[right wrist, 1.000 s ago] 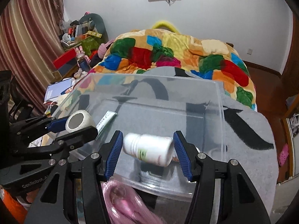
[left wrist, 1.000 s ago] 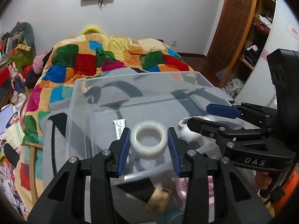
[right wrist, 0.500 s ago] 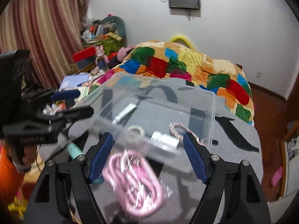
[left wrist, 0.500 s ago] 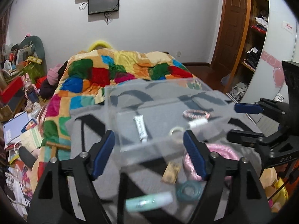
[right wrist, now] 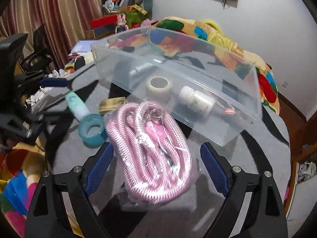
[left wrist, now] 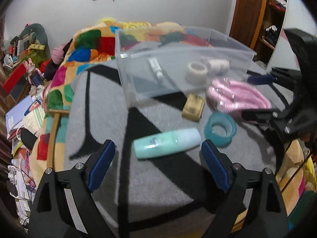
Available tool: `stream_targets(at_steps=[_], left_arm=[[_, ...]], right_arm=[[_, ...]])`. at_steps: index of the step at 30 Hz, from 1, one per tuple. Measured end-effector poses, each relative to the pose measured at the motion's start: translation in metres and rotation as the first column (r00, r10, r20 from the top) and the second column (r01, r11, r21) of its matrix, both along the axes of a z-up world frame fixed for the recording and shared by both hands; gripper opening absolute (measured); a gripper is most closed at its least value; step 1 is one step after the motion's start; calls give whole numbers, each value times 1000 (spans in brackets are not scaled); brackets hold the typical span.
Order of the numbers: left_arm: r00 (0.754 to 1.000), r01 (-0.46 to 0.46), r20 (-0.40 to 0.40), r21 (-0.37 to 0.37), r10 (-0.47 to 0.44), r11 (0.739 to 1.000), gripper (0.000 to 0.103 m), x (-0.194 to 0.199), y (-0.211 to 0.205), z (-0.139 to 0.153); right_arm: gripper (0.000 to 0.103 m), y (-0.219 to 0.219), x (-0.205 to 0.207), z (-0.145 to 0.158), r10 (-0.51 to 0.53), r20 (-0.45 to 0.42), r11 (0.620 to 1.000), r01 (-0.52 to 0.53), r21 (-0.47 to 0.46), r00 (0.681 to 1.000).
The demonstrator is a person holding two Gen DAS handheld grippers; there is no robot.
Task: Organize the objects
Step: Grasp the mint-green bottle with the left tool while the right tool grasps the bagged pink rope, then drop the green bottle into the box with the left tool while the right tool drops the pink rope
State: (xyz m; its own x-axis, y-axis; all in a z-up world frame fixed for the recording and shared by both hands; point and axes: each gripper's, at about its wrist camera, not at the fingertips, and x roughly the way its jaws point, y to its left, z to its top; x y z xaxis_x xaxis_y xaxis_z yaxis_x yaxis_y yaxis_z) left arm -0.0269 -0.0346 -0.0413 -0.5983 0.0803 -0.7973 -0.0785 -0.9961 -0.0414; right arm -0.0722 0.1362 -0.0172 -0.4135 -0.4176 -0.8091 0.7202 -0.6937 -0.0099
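A tape roll (right wrist: 159, 85) and bottle (right wrist: 196, 101) lie in the bin (right wrist: 255, 91); the cord bundle (right wrist: 152, 148) lies before it.

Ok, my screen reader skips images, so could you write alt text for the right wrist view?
The open right gripper hovers over a bagged coil of pink cord on a grey blanket. Behind it a clear plastic box holds a white bottle, a tape roll and a tube; to the left lie a teal ring and a mint green bottle.

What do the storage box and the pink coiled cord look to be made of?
Storage box: clear, glossy rigid plastic, since the white bottle shows through its wall. Pink coiled cord: apparently woven textile rope, judging by its braided pattern, in a crinkled clear plastic bag.
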Motion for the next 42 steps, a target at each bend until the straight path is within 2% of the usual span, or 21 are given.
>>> stream_targets(at_steps=[2, 4, 9, 10, 12, 14, 22, 32, 37, 42], left_arm=[[1000, -9, 17, 4, 9, 1000, 90, -4, 0, -6], [1000, -23, 10, 3, 23, 1000, 95, -6, 1, -8], [999, -40, -6, 19, 40, 999, 95, -11, 3, -8], [999, -45, -14, 21, 45, 999, 93, -11, 4, -8], [999, -48, -24, 23, 49, 999, 83, -10, 4, -8], [998, -49, -39, 8, 50, 999, 73, -7, 6, -7], [995, -56, -81, 11, 56, 998, 73, 1, 5, 5], [976, -53, -211, 31, 58, 998, 73, 1, 4, 52], [955, -54, -290, 33, 61, 998, 73, -5, 3, 81], [942, -55, -330, 37, 64, 998, 73, -21, -1, 99]], right_arm=[[88, -3, -8, -6, 20, 42, 1000, -20, -7, 999], [88, -8, -16, -13, 47, 87, 999, -47, -4, 995], [87, -13, -20, -19, 54, 96, 999, -54, 0, 994], [84, -12, -21, -19, 49, 99, 999, -49, -8, 994], [72, -10, -20, -19, 36, 90, 999, -35, -18, 995], [65, -4, -16, -17, 26, 79, 999, -24, -30, 997], [58, 12, 7, -7, -28, 76, 996, 34, -84, 997], [57, 27, 19, 44, -79, 2, 974, 78, -213, 997], [57, 26, 10, 71, -110, -35, 960, 97, -262, 993], [57, 21, -3, 87, -147, -62, 952, 125, -281, 987]])
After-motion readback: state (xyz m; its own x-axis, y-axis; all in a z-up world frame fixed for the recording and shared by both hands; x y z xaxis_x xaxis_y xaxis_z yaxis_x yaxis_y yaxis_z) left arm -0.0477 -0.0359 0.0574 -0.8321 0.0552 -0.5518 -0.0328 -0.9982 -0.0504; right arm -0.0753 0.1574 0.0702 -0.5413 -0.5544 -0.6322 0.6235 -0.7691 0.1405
